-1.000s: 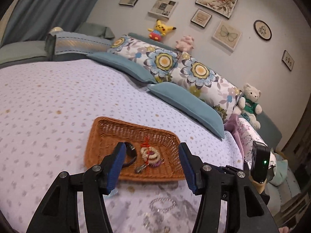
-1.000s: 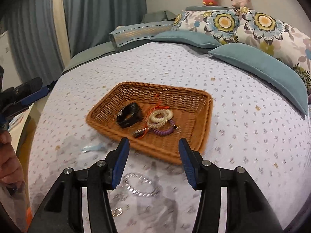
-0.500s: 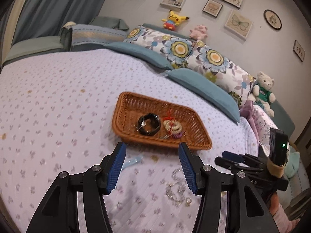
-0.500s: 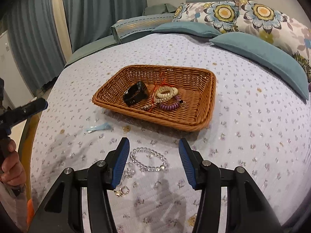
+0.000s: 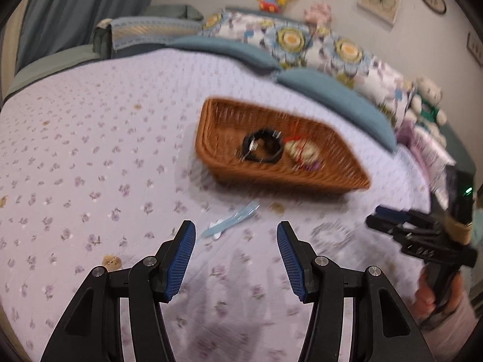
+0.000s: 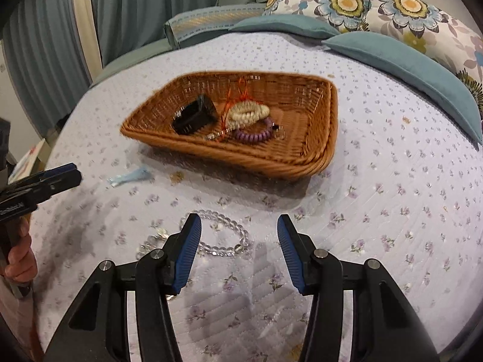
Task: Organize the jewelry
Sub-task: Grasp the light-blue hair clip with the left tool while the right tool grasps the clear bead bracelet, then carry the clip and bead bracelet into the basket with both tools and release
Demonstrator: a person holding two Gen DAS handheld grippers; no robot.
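Note:
A brown wicker tray (image 6: 320, 150) (image 5: 211, 120) lies on the bed. In it are a black band (image 6: 196, 117) (image 5: 262, 149), a cream bead bracelet with red cord (image 6: 247, 113) and a purple bead bracelet (image 6: 250, 134). A clear bead bracelet (image 6: 223, 235) lies on the bedspread just in front of my right gripper (image 6: 238, 238), which is open and empty. A pale blue hair clip (image 5: 232, 218) (image 6: 129, 176) lies just beyond my left gripper (image 5: 235, 244), open and empty. A small chain piece (image 6: 151, 242) lies left of the clear bracelet.
The bed has a lilac flowered bedspread (image 6: 407, 211). Teal pillows (image 6: 401, 57) and flowered cushions (image 6: 347, 3) line its far side. Curtains (image 6: 45, 45) hang at the left. Stuffed toys (image 5: 428, 102) sit at the right in the left wrist view.
Both grippers have pulled back from the tray and lowered toward the bedspread. The left now faces the blue clip; the right now stands over the clear bracelet. Both stayed open.

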